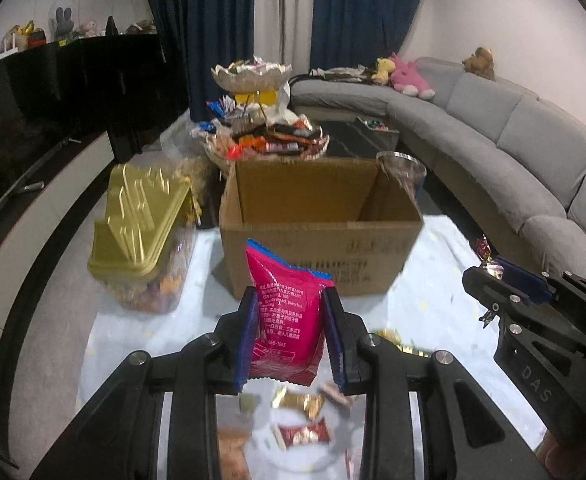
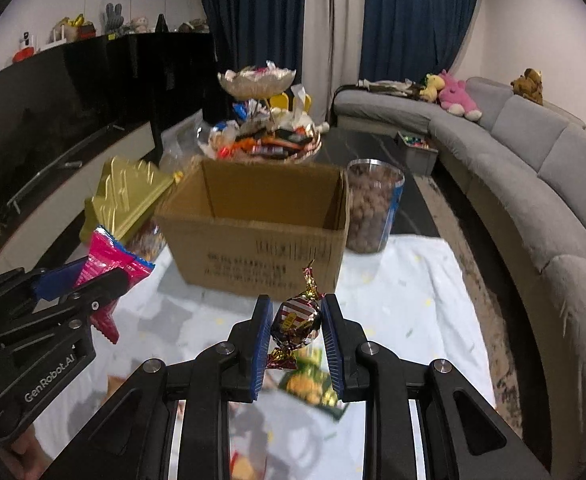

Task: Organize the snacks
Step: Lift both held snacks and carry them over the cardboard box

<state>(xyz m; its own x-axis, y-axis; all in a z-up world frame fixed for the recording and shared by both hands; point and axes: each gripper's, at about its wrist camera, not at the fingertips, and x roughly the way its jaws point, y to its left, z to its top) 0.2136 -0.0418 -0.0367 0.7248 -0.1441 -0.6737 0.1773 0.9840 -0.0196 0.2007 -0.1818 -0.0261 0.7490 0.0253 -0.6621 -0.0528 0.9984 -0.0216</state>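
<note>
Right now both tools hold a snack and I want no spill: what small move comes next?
Probably carry both forward over the open cardboard box: the left tool grips the pink packet, the right tool the wrapped candy, both short of its near wall.

The pink snack bag is shiny plastic with a zigzag edge. The round candy has a crinkly foil wrapper that shines gold and red. The left gripper and the right gripper are dull black plastic with round silver metal bolts, and their blue pads have little ridges. The box is plain brown cardboard, dull and a bit rough. The lid of the tub is glossy gold plastic. The jar is clear with a shiny metal rim. The cloth on the table is soft, white and wrinkly. The sofa is fuzzy grey fabric.
</note>
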